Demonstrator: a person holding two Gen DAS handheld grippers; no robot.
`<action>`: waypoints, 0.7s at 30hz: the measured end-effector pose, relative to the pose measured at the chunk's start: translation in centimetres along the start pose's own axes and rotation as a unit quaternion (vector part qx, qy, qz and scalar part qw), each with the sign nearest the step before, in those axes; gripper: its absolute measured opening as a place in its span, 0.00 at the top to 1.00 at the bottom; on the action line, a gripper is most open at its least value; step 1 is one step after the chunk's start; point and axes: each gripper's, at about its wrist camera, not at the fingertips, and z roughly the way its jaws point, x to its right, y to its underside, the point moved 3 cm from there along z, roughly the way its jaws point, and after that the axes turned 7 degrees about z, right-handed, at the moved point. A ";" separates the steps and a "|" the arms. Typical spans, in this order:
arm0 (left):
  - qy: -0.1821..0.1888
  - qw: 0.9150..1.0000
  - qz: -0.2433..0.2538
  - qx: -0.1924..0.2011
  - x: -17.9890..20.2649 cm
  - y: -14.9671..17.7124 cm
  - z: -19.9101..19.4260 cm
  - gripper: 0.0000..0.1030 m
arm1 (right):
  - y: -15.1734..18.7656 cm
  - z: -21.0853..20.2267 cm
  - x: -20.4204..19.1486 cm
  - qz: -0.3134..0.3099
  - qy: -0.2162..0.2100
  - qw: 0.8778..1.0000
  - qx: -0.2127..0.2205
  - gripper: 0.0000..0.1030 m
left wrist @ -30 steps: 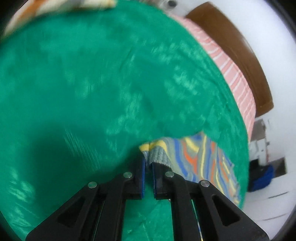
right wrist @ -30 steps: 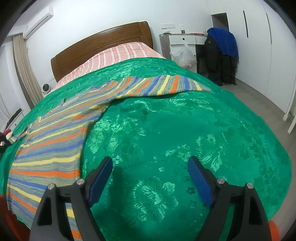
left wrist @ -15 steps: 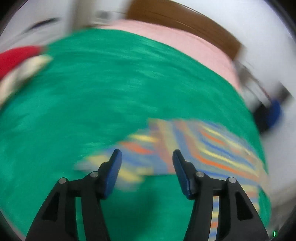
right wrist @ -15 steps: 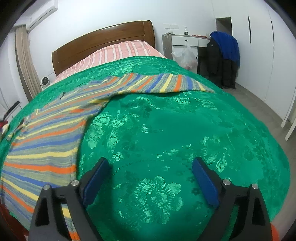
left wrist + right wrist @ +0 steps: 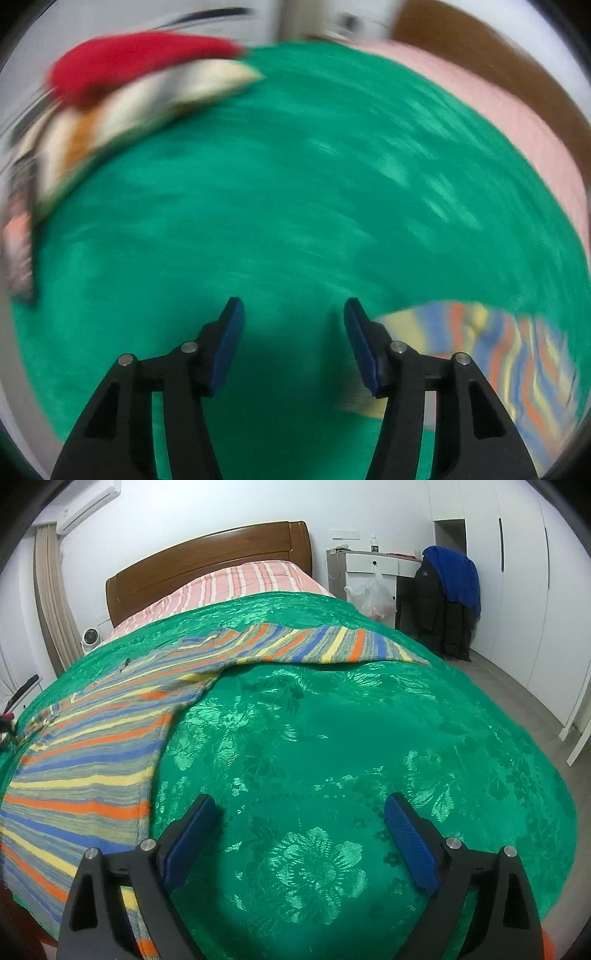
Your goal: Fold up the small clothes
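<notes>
A striped sweater [image 5: 103, 738] in blue, yellow, orange and grey lies spread flat on the green bedspread [image 5: 332, 738], one sleeve stretched out to the right. My right gripper [image 5: 299, 816] is open and empty over bare bedspread, just right of the sweater's body. My left gripper [image 5: 293, 314] is open and empty above the bedspread [image 5: 277, 184]; the left wrist view is motion-blurred. Part of the sweater [image 5: 498, 347] lies to the right of the left gripper's right finger.
A pile of red and cream clothes [image 5: 129, 85] lies at the far left of the bed. A wooden headboard [image 5: 207, 565] and pink striped bedding [image 5: 240, 583] are at the back. A desk [image 5: 373, 561] and chair draped with dark and blue coats [image 5: 448, 598] stand at right.
My left gripper let go of the sweater's cuff, opened and swung left, away from the sweater. My right gripper stayed open and moved slightly forward and lower.
</notes>
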 end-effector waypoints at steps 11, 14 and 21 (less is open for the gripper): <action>0.152 0.973 0.173 -0.010 10.0 9.9 -2.1 0.01 | 0.3 0.3 -0.5 -0.010 0.010 1.000 0.007 0.06; 0.062 0.963 0.258 0.038 13.3 12.8 -1.7 0.00 | 0.3 0.2 -0.5 -0.011 0.010 1.000 0.007 0.06; 0.049 0.965 0.249 0.069 14.1 13.6 -1.3 0.00 | 0.4 0.2 -0.5 -0.012 0.010 1.000 0.007 0.05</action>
